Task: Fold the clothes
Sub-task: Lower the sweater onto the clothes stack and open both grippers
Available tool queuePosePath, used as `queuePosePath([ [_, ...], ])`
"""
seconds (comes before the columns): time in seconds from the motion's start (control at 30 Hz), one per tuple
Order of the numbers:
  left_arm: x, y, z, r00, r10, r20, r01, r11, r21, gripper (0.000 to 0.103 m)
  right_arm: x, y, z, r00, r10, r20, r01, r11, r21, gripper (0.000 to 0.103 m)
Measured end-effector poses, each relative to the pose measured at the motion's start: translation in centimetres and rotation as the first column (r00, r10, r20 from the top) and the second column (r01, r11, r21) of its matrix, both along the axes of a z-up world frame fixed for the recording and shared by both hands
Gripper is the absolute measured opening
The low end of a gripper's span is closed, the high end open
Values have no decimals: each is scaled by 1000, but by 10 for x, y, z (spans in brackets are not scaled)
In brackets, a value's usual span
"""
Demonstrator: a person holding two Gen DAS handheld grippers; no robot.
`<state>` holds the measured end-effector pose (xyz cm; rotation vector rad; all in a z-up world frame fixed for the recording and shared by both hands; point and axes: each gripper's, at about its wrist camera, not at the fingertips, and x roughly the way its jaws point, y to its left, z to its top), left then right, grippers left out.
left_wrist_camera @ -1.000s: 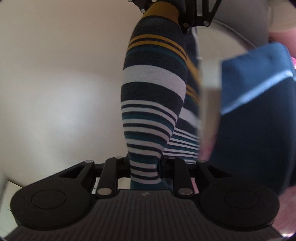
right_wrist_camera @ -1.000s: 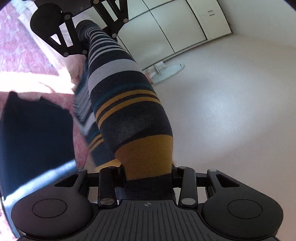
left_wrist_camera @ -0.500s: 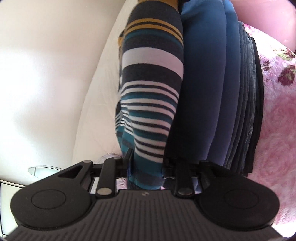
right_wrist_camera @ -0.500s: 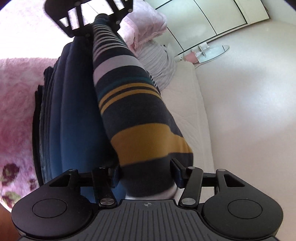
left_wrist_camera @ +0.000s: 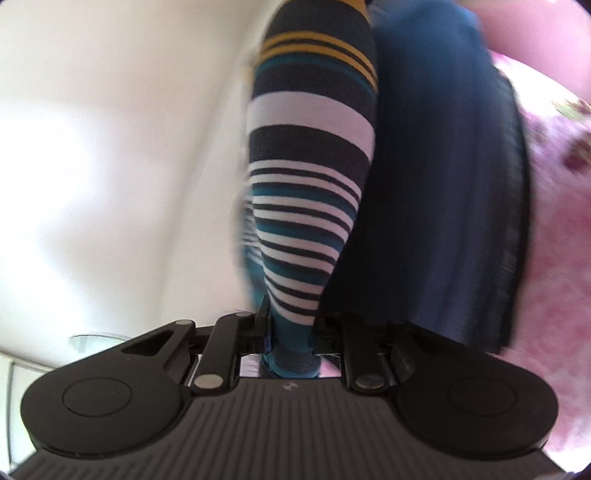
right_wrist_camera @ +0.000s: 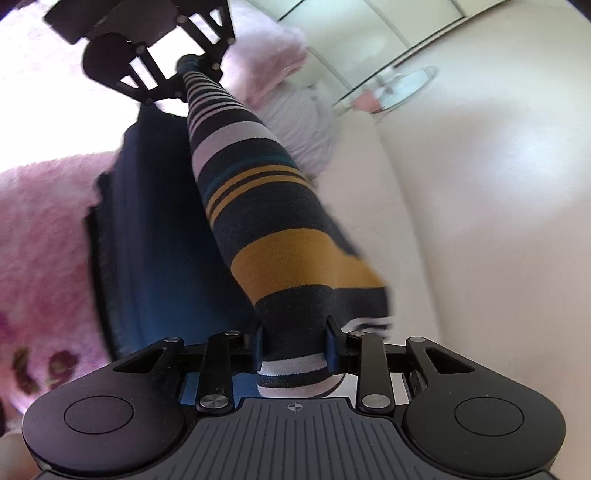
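Note:
A long striped garment [left_wrist_camera: 310, 184] with navy, white, teal and mustard bands is stretched between my two grippers. My left gripper [left_wrist_camera: 290, 325] pinches its teal thin-striped end, jaws closing with the cloth between the pads. It also shows in the right wrist view as the left gripper [right_wrist_camera: 188, 62], far up the cloth. My right gripper [right_wrist_camera: 293, 343] clamps the navy and mustard end of the striped garment [right_wrist_camera: 266, 221], jaws closing on the fabric. The garment runs along the edge of a stack of folded dark blue clothes [right_wrist_camera: 155, 240].
The blue stack [left_wrist_camera: 443, 184] rests on a pink floral blanket [left_wrist_camera: 554, 221]. A lilac striped garment [right_wrist_camera: 306, 125] lies farther along the bed. A cream mattress edge [right_wrist_camera: 369, 221], pale floor [right_wrist_camera: 498, 184], white cupboard doors [right_wrist_camera: 369, 29] and a round glass item [right_wrist_camera: 406, 81] lie beyond.
Both grippers have come down with the striped garment, from up in the air to level with the blue stack. The right jaws spread wider and then narrowed again on the cloth.

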<state>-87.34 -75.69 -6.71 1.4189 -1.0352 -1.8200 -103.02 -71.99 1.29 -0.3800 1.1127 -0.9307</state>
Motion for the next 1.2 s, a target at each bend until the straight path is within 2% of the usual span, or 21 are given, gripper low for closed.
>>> queuePosePath([
  [0.07, 0, 4, -14, 1000, 0, 22, 0, 1000, 3, 14, 5, 4, -15, 1000, 4, -14, -4, 1000, 19, 30],
  [0.1, 0, 4, -11, 1000, 13, 4, -13, 1000, 2, 14, 7, 4, -17, 1000, 0, -11, 0, 1000, 19, 30],
  [0.2, 3, 5, -2, 999, 34, -40, -34, 999, -10, 14, 8, 4, -5, 999, -28, 22, 28, 1000, -1, 30],
  [0.37, -2, 17, -13, 998, 57, -36, -57, 998, 12, 13, 10, 10, -18, 999, -19, -29, 19, 1000, 18, 30],
  [0.47, 0, 22, -9, 992, 95, -78, -93, 995, 27, 13, 8, 16, -6, 1000, -26, -3, 26, 999, 19, 30],
  [0.53, 0, 23, -19, 995, 80, -54, -80, 997, 18, 13, 11, 14, -15, 1000, -14, -21, 14, 1000, 27, 30],
  [0.67, 0, 17, -26, 998, 59, -38, -59, 998, -10, 13, 20, 7, -33, 997, -24, -72, 25, 1000, 10, 36],
  [0.73, 3, 18, -26, 998, 51, -38, -51, 999, -14, 13, 22, 6, -26, 998, -42, -50, 43, 999, 22, 41],
  [0.87, 10, 23, -31, 999, 33, -42, -34, 999, -37, 13, 22, 5, 7, 994, -88, 69, 82, 993, 87, 41],
  [0.97, 10, 23, -32, 998, 36, -52, -38, 999, -37, 13, 22, -2, 42, 969, -108, 223, 85, 990, 112, 41],
  [1.03, 9, 24, -31, 997, 43, -58, -45, 998, -38, 13, 22, -18, 62, 941, -123, 315, 84, 987, 137, 41],
  [1.1, 10, 25, -31, 997, 46, -62, -49, 998, -41, 13, 19, -43, 72, 900, -169, 403, 102, 978, 183, 41],
  [1.2, 12, 30, -31, 997, 50, -65, -53, 998, -42, 13, 10, -88, 67, 827, -289, 482, 135, 935, 328, 41],
])
